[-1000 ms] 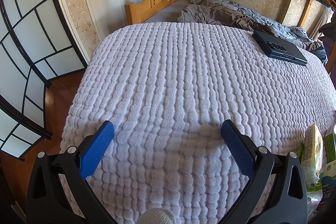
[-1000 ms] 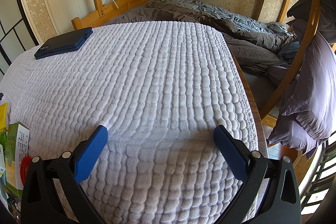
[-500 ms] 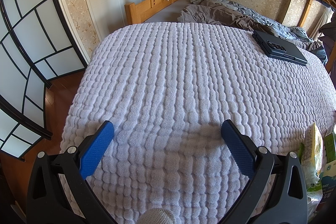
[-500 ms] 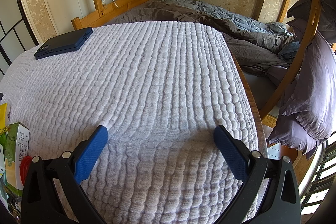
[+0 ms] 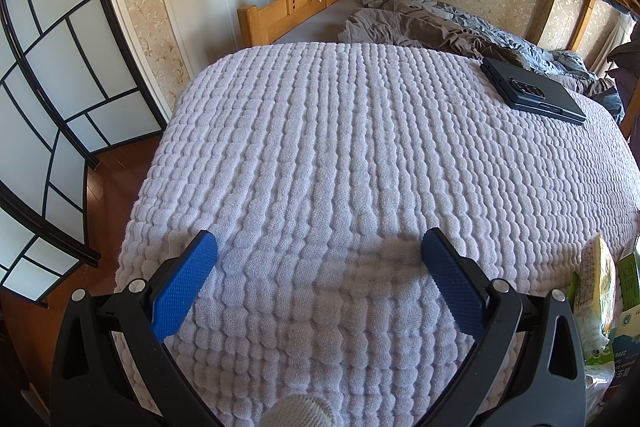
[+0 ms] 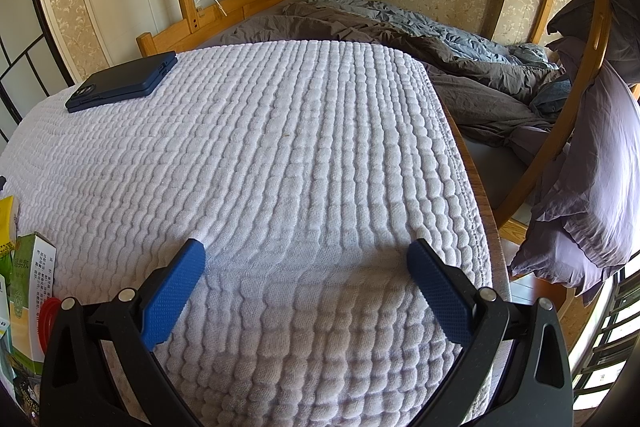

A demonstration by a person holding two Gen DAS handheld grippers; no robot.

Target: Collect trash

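Observation:
My left gripper (image 5: 320, 251) is open and empty, low over the near part of a table covered by a lilac waffle cloth (image 5: 360, 147). My right gripper (image 6: 306, 255) is open and empty over the same cloth (image 6: 280, 147). Trash lies at the near edge between them: a yellow-green wrapper (image 5: 596, 287) and a green carton (image 5: 628, 291) at the right edge of the left wrist view. In the right wrist view the green carton (image 6: 30, 283), a yellow packet (image 6: 8, 219) and a red ring (image 6: 48, 319) sit at the lower left.
A dark phone in a case (image 5: 532, 91) lies on the far side of the cloth; it also shows in the right wrist view (image 6: 120, 81). A wooden bunk bed with grey bedding (image 6: 460, 67) stands behind. A paned screen (image 5: 40, 87) is left, purple pillows (image 6: 592, 195) right.

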